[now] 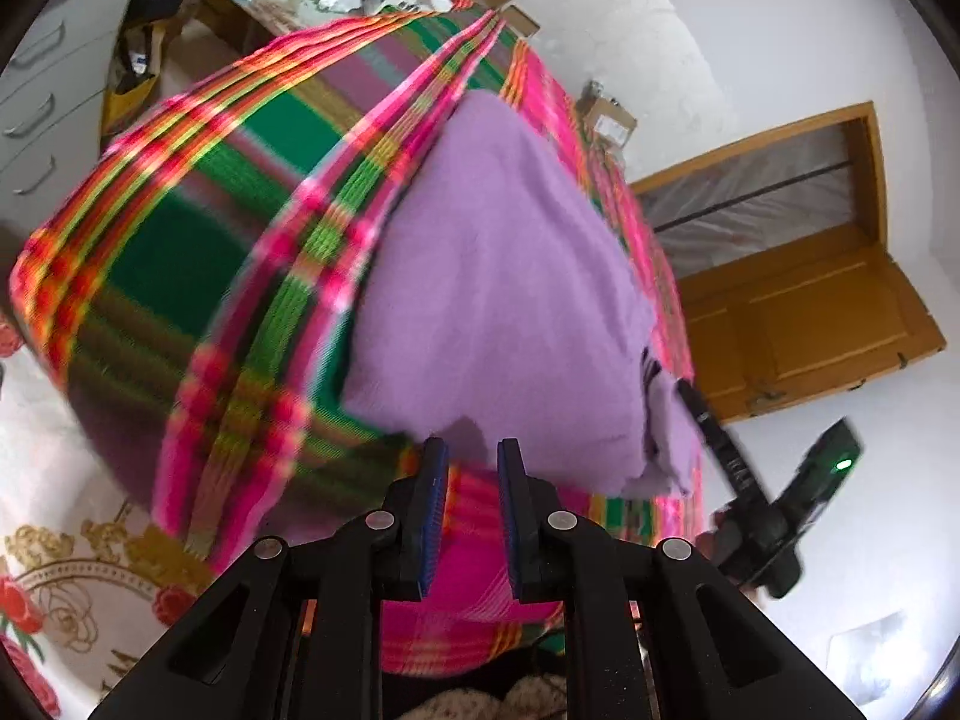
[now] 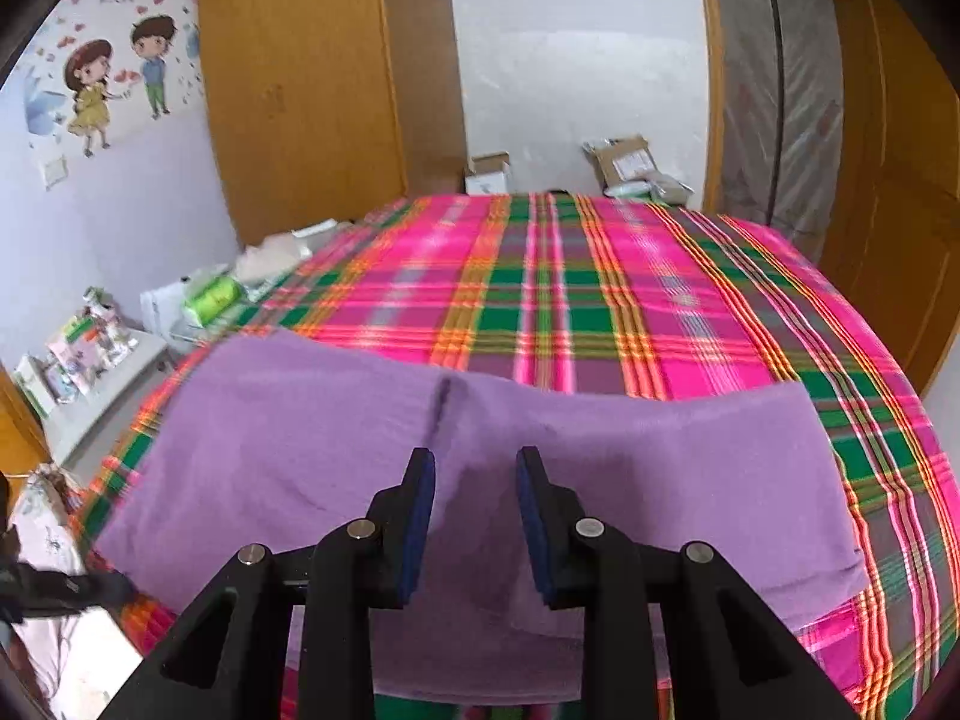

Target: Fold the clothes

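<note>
In the left wrist view, your left gripper [image 1: 471,480] hung over the near edge of the bed [image 1: 180,252], its jaws apart with nothing between them. The purple cloth [image 1: 498,276] lay on the plaid cover just ahead of the fingertips, and its near right corner looked lifted or curled. Your right gripper [image 1: 708,420] showed at that corner, but from here you could not tell whether it gripped the cloth. The picture was blurred, which suggests the tool was moving.

In the right wrist view, your right gripper [image 2: 476,480] hovered over the cloth [image 2: 630,480] with its jaws apart and empty. The cloth lay spread wide across the near side of the bed [image 2: 600,300], with a short dark crease [image 2: 443,396] near the middle of its far edge and what looked like a doubled layer at the near hem.

The risk from here: the cloth hung close to the bed edge, so a pull toward you could drag it off. A pinch that took only one layer, or caught the cover as well, would skew any fold.
</note>
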A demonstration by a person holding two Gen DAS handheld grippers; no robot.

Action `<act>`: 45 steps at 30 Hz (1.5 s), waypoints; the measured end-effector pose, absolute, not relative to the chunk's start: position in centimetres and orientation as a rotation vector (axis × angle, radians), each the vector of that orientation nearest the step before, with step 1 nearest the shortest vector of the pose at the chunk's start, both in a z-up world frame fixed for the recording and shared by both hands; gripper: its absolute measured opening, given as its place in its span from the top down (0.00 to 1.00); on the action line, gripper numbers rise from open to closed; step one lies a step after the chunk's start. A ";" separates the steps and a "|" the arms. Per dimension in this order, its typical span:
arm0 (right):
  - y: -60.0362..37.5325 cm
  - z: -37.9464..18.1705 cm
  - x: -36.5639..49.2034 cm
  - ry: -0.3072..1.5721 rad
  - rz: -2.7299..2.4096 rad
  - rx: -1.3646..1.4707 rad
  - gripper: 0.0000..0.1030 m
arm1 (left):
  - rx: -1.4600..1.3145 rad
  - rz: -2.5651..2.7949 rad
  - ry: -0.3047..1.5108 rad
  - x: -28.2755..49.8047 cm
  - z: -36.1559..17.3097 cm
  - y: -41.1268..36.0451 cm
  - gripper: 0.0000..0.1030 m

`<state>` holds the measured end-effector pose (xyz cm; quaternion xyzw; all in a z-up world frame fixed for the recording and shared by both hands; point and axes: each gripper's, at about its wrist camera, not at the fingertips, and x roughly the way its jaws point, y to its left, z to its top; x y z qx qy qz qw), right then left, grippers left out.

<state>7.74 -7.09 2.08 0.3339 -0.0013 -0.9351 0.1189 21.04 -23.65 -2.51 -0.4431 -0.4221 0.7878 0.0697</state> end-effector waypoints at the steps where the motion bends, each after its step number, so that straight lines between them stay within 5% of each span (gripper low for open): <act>1: -7.7 2.3 8.0 0.003 -2.713 0.958 0.72 | -1.331 2.370 -1.277 21.3 -2.6 -23.9 0.85; 26: -22.7 -1.6 13.3 0.300 -2.207 0.898 0.72 | -1.204 2.462 -1.456 24.4 -2.3 -29.5 0.85; 30: -23.7 -1.3 14.2 0.322 -2.211 0.853 0.49 | -1.182 2.484 -1.474 24.4 -2.1 -30.0 0.85; 45: -26.1 -3.0 15.2 0.453 -2.282 0.826 0.48 | -1.213 2.474 -1.282 17.8 -1.1 -29.5 0.70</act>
